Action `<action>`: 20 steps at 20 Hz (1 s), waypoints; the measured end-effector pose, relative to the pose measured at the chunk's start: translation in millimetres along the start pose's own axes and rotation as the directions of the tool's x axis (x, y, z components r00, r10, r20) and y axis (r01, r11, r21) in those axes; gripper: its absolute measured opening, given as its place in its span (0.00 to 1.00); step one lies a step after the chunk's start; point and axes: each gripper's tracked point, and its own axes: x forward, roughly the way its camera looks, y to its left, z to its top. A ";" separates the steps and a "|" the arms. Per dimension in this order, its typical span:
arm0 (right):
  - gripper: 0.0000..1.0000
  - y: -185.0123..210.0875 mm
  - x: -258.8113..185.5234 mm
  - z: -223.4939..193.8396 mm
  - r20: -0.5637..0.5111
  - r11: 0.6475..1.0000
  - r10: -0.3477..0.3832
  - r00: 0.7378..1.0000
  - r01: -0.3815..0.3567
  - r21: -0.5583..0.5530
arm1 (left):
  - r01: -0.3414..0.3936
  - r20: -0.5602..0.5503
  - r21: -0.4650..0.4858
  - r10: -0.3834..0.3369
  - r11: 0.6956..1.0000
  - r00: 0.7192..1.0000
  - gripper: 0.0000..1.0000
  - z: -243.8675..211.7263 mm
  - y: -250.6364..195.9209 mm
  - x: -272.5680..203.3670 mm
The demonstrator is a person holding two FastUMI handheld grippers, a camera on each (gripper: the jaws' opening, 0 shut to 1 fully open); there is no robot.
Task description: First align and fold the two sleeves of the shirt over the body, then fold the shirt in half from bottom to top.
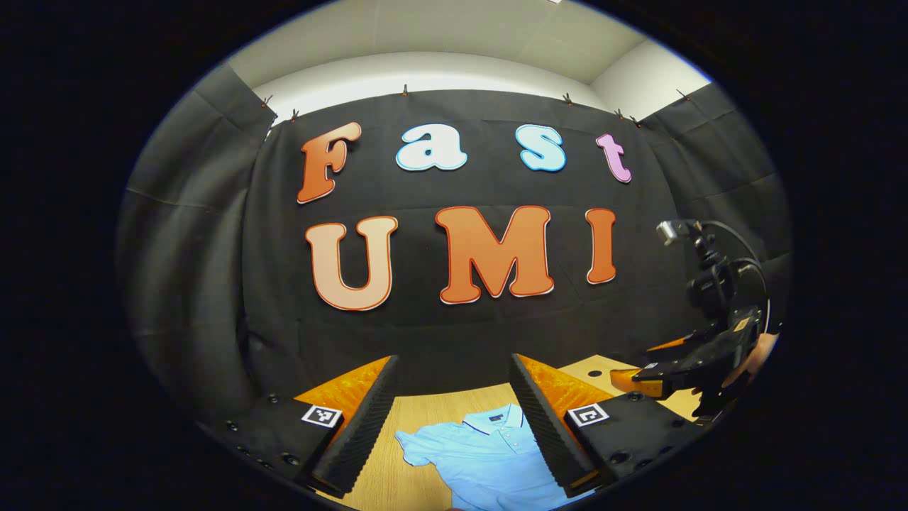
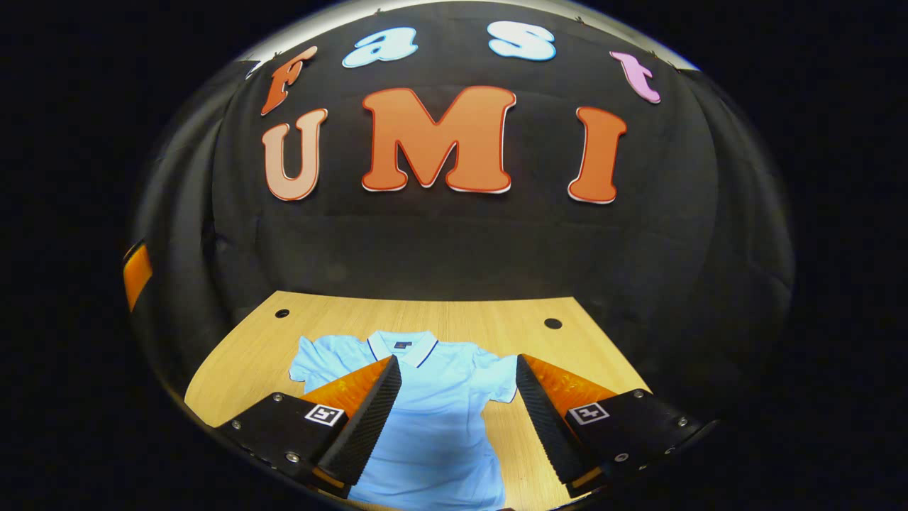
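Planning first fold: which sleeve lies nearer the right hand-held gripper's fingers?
The sleeve on the right of the right gripper view, just beside the right-side finger; the other sleeve spreads further out left.

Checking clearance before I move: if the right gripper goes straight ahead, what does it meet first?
Probably the shirt lying flat on the table: the open right gripper points down over its body. Depth is unclear; nothing else seems to lie between.

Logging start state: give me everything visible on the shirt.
The shirt is a light blue short-sleeved polo of soft fabric, with a dark-trimmed collar and buttoned placket. It lies flat and face up on the wooden table, collar toward the booth wall, both sleeves spread out and unfolded. Nothing grips it; both tongs are open, apparently above it.
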 end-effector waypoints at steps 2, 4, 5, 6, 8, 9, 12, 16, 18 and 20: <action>0.99 -11.0 28.5 -12.8 -0.073 1.000 0.004 0.997 -0.003 0.008 | -0.008 -0.002 -0.006 0.008 1.000 1.000 1.00 -1.0 -6.0 5.2; 0.99 -25.0 50.9 -25.6 -0.136 1.000 0.000 0.991 0.001 0.005 | -0.036 -0.009 -0.032 0.036 0.999 0.999 1.00 -2.4 -7.1 11.1; 0.99 -30.3 63.5 -34.4 -0.171 1.000 -0.008 0.985 0.009 0.003 | -0.048 -0.024 -0.043 0.047 0.998 0.999 1.00 -6.4 -9.3 13.3; 0.99 -34.6 73.2 -45.7 -0.217 1.000 -0.008 0.976 0.010 0.007 | -0.061 -0.034 -0.044 0.059 0.997 0.998 1.00 -10.1 -11.2 15.8; 0.99 -40.6 97.3 -66.8 -0.296 1.000 0.005 0.955 0.004 0.030 | -0.087 -0.047 -0.032 0.086 0.996 0.995 1.00 -12.1 -13.5 19.5; 0.99 -44.9 107.4 -74.6 -0.326 0.999 0.006 0.945 0.007 0.039 | -0.100 -0.055 -0.023 0.099 0.995 0.994 1.00 -12.8 -14.3 21.0; 0.98 -60.3 136.5 -94.0 -0.397 0.998 -0.006 0.918 0.027 0.049 | -0.140 -0.078 -0.003 0.139 0.990 0.987 1.00 -18.5 -15.6 26.7; 0.98 -75.3 174.7 -123.3 -0.488 0.996 -0.003 0.873 0.044 0.072 | -0.204 -0.108 -0.054 0.198 0.977 0.974 1.00 -25.6 -17.0 34.2; 0.97 -83.1 188.8 -138.6 -0.538 0.996 -0.007 0.843 0.055 0.073 | -0.229 -0.117 -0.050 0.222 0.972 0.968 1.00 -28.2 -17.0 37.9; 0.97 -88.1 204.0 -151.8 -0.572 0.996 -0.015 0.820 0.064 0.066 | -0.244 -0.119 -0.027 0.239 0.969 0.964 1.00 -27.8 -18.5 41.5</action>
